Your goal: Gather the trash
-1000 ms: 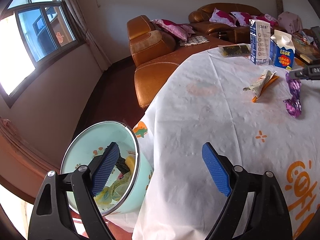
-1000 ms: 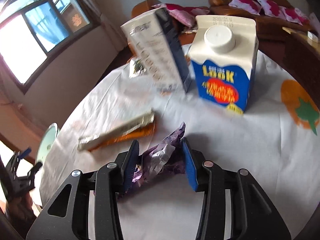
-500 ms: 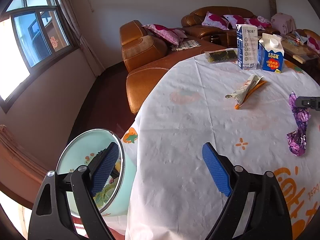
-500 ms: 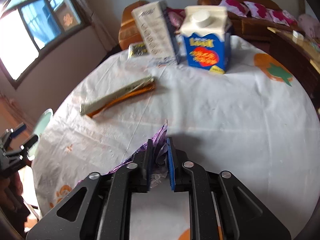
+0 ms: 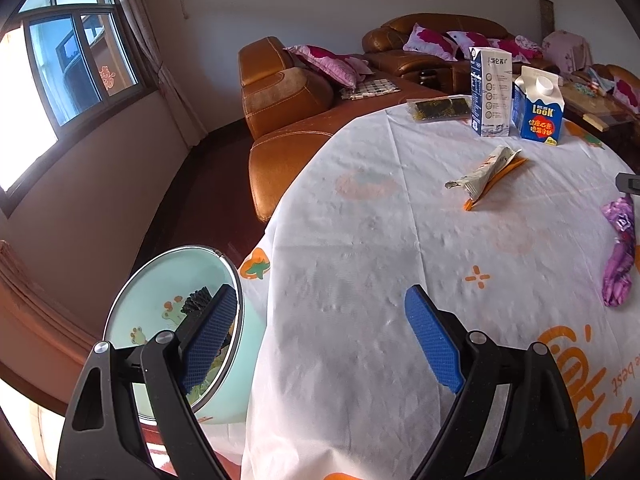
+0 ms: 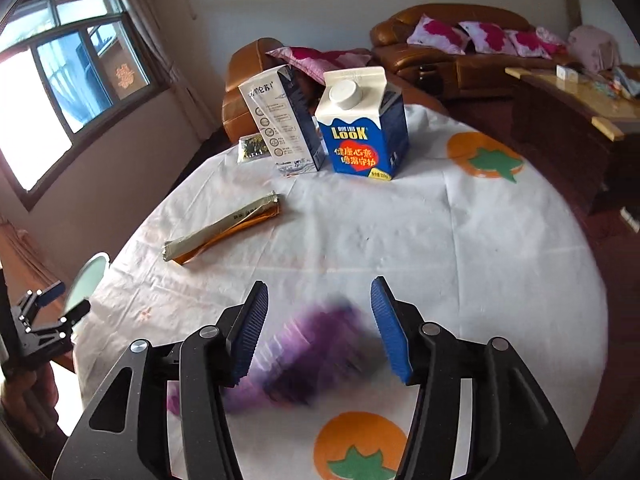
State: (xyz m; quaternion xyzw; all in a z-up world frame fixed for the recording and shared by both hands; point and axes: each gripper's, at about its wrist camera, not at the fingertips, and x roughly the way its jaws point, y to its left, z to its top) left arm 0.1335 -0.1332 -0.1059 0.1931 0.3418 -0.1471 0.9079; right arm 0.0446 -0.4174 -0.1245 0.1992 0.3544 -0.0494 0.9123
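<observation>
A crumpled purple wrapper (image 6: 304, 356) shows blurred between and below the blue pads of my right gripper (image 6: 319, 284). The jaws are opening and neither pad presses on it. In the left wrist view the purple wrapper (image 5: 619, 248) is at the right edge of the white tablecloth (image 5: 360, 248). My left gripper (image 5: 320, 289) stands open over the table's near edge, gripping nothing. Its left finger (image 5: 208, 336) is in front of the mouth of a mint-green bin (image 5: 168, 280) that holds some trash. A silver and orange wrapper (image 6: 224, 230) lies farther out on the table.
Two cartons stand at the table's far side, a tall white and blue one (image 6: 284, 120) and a blue LOOK one (image 6: 360, 128). A dark snack packet (image 6: 250, 148) lies beside them. A brown leather sofa (image 5: 288, 120) lies beyond the table, and a wooden sideboard (image 6: 568, 136) stands at the right.
My right gripper closed tight on the purple wrapper and drew it back toward the near side of the table. Its jaws have now spread apart. The left gripper has hardly moved.
</observation>
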